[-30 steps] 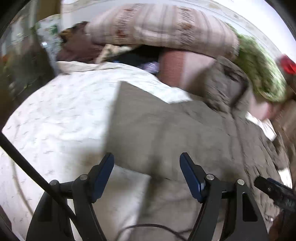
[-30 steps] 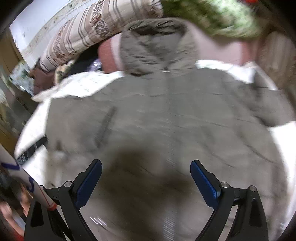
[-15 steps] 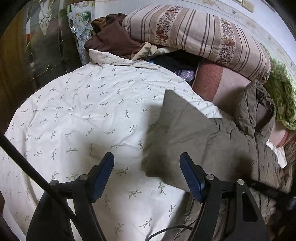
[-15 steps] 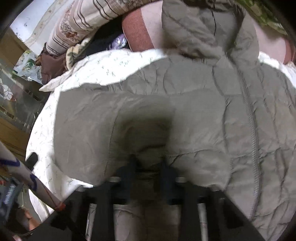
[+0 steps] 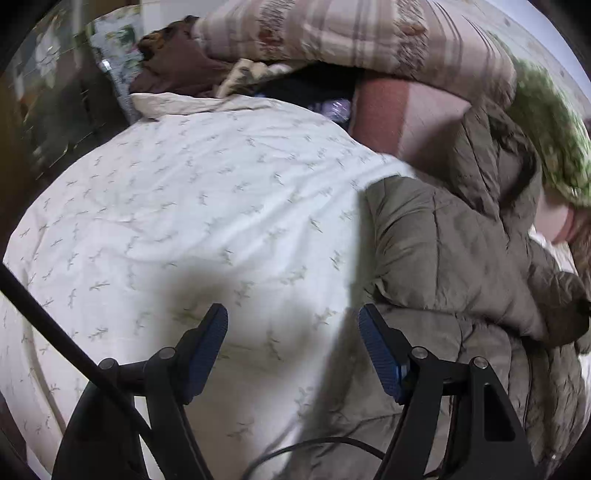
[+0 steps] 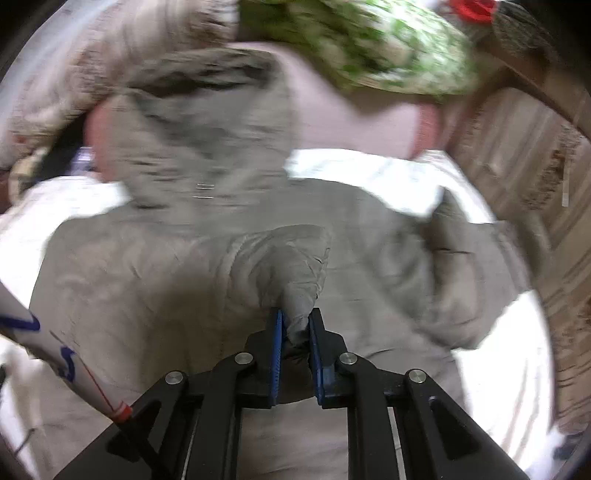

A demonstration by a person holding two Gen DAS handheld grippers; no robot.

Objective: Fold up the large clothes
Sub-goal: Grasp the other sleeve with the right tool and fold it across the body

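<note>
Olive-grey quilted hooded jacket point(image 6: 155, 280): spread on white leaf-print duvet point(image 5: 192, 206). Right gripper point(image 6: 295, 325): clamped on a jacket fold, right view only. Left gripper point(image 5: 291, 332): jaws apart, empty, above jacket's edge. Striped pillow point(image 5: 351, 33): left view.

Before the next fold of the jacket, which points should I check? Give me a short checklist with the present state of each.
1. Right tool shut on the sleeve of the grey-brown hooded jacket: ok.
2. Left tool open and empty: ok.
3. Left tool over the jacket: not ok, mostly above the leaf-print duvet.
4. Hood lying flat: cannot tell, blurred.
5. Jacket's right side smooth: not ok, bunched.
</note>
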